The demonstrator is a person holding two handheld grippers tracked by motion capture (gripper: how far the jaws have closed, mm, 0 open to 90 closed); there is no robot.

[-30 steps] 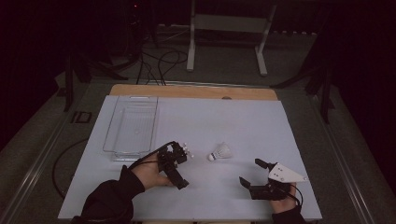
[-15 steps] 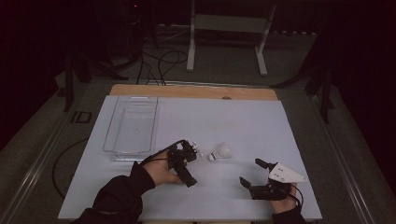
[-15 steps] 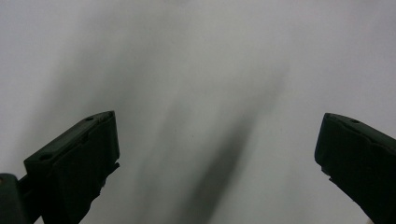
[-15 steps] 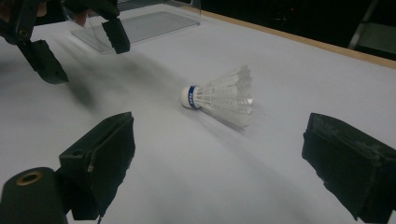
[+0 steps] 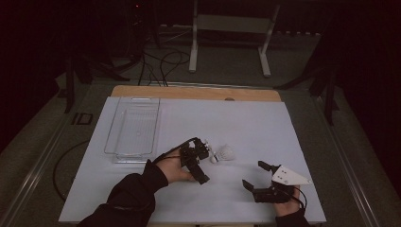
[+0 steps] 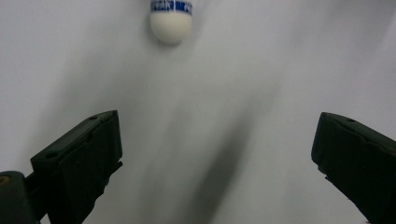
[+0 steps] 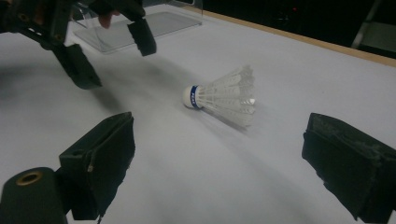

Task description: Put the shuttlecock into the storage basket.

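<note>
A white table (image 5: 283, 137) is seen, with a wooden edge at its far side. A clear plastic tray (image 5: 134, 128) is placed on the left part of the table. The right gripper (image 5: 255, 176) is held low near the front edge, and its jaws are spread wide with nothing between them. The left gripper (image 5: 204, 147) is held near the middle of the table; its jaws are also wide apart and nothing is gripped. A white shuttlecock (image 5: 224, 153) is laid on its side just beside the left gripper, not touched by it. Its round cork tip (image 6: 171, 25) with a blue band is pointed toward the left gripper.
</note>
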